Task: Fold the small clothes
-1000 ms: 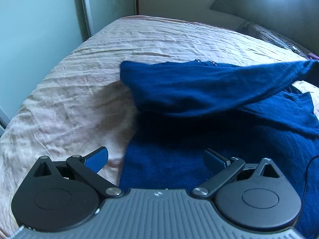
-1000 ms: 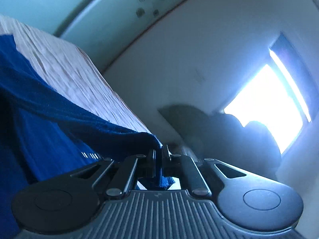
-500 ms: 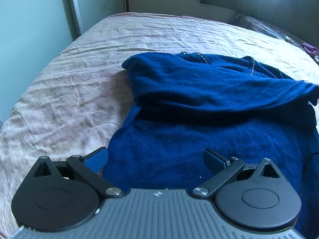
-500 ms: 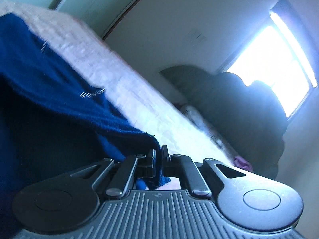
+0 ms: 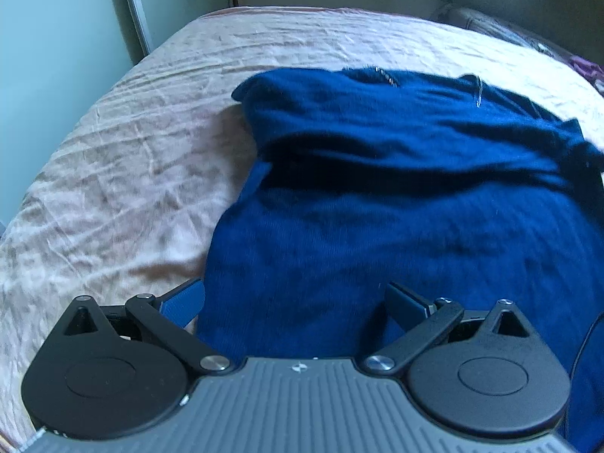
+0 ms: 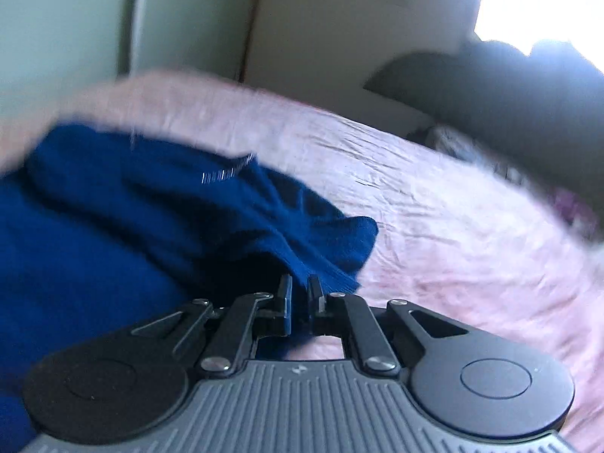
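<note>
Since a second ago, we have brought the sleeve [image 5: 434, 143] down from its taut span above the bed [image 5: 124, 173], and it now lies across the chest of the blue sweater [image 5: 377, 234]. Through the left wrist view, our left hand-held gripper [image 5: 294, 302] hovers wide apart and empty over the sweater's lower part, one finger [image 5: 185, 300] beyond the hem edge above the pink bedspread. Through the right wrist view, our right hand-held gripper [image 6: 300, 294] is pinched narrow on the cuff [image 6: 339, 253] at the sweater's far side. To finish this fold well, we judge we should lay the cuff flat inside the body outline before letting go, then smooth the ridge. Motion blur smears both views; the sweater's right edge is cut off in the left view, its neckline trim is only a glint, and we cannot tell whether the cuff already touches the bed.
</note>
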`<state>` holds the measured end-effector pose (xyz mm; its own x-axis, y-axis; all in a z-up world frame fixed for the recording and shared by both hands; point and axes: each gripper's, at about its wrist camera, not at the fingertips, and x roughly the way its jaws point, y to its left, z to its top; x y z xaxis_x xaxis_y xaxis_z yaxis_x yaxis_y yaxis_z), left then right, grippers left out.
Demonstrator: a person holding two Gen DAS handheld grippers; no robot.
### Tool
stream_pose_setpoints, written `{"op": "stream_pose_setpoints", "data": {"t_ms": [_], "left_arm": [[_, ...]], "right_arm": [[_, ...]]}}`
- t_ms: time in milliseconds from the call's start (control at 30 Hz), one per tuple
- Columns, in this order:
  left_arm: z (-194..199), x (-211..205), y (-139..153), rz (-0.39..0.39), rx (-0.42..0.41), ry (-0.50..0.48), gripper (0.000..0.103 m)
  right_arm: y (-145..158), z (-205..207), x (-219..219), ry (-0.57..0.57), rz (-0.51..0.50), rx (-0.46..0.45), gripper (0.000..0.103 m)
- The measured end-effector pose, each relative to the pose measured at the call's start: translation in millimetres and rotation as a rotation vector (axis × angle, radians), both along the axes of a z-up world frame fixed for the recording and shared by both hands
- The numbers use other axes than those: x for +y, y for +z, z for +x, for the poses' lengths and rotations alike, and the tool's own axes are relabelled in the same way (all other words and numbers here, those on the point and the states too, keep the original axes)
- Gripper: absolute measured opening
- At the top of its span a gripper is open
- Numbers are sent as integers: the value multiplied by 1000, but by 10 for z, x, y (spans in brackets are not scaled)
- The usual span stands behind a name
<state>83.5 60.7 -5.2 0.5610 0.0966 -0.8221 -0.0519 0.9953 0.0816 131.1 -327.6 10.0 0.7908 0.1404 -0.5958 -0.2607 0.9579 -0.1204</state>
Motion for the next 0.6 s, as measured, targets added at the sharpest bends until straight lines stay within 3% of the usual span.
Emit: {"op": "stream_pose_setpoints", "data": {"t_ms": [100, 167, 233, 300, 367, 467, 533, 600], "left_arm": [[-111, 19, -29, 23, 5, -25, 103], [-191, 49, -43, 28, 10, -43, 103], [-274, 103, -61, 21, 25, -62, 103], [-346, 164, -68, 1, 39, -77, 103], [-398, 210, -62, -12, 49, -82, 103], [-446, 256, -25, -22, 47, -70, 103], [-449, 247, 0, -24, 40, -60, 102], [-452, 233, 14, -21, 36, -54, 102]], "right_arm": [[-66, 167, -114, -55, 131, 44, 8], [-199, 260, -90, -74, 83, 131, 8], [-260, 223, -47, -81, -2, 149, 8], [-198, 109, -53, -38, -6, 164, 8], [-82, 24, -99, 14, 31, 142, 8], [111, 101, -312, -65, 181, 63, 9], [117, 289, -480, -148, 286, 41, 19], [18, 496, -594, -210, 332, 75, 47]]}}
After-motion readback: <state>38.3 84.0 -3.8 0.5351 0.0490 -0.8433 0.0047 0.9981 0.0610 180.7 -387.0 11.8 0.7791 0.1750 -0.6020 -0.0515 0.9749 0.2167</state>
